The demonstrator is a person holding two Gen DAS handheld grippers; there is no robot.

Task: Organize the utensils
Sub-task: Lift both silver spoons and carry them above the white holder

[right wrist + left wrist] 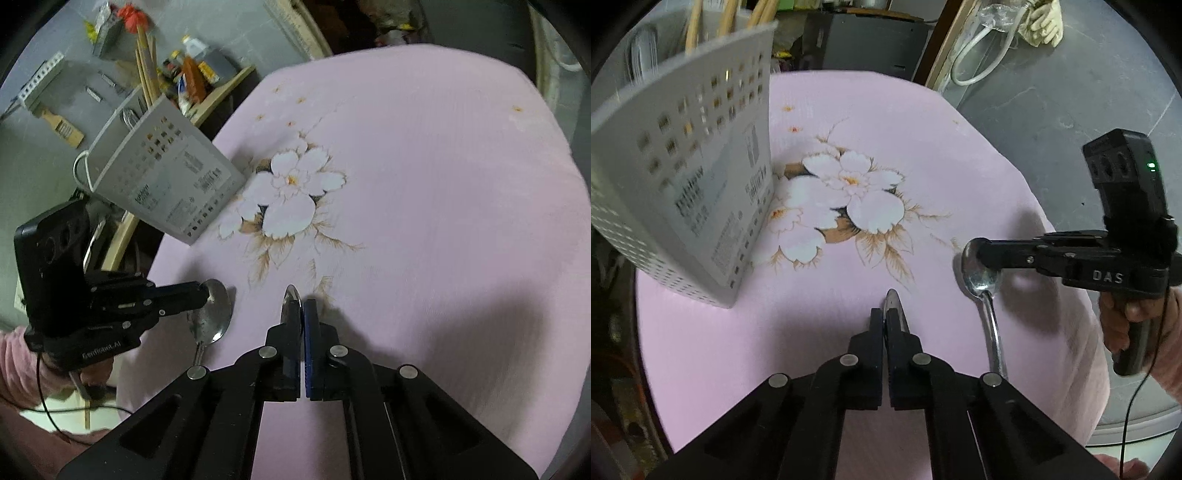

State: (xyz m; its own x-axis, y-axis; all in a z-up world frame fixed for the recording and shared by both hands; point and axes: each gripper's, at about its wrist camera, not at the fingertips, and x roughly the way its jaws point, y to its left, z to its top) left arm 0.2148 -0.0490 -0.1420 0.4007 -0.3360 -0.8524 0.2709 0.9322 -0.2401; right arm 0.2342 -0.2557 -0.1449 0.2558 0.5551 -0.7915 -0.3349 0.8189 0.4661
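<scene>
My left gripper (884,316) is shut on the bowl of a metal spoon (892,297), whose tip pokes out past the pads. From the right wrist view the left gripper (204,292) pinches that same spoon (214,314), its handle trailing toward the table's edge. My right gripper (304,308) is shut on a second spoon (291,301), seen edge-on between the fingers. In the left wrist view the right gripper (983,255) grips the second spoon (979,275) by its bowl, handle pointing toward the near edge. A grey perforated utensil holder (683,166) (166,173) stands to the left.
The round table wears a pink cloth (886,110) with a white flower print (849,192). Wooden chopsticks (692,29) and metal utensils stick up from the holder. A shelf with bottles (195,81) stands beyond the table. Grey floor (1052,92) lies past the right edge.
</scene>
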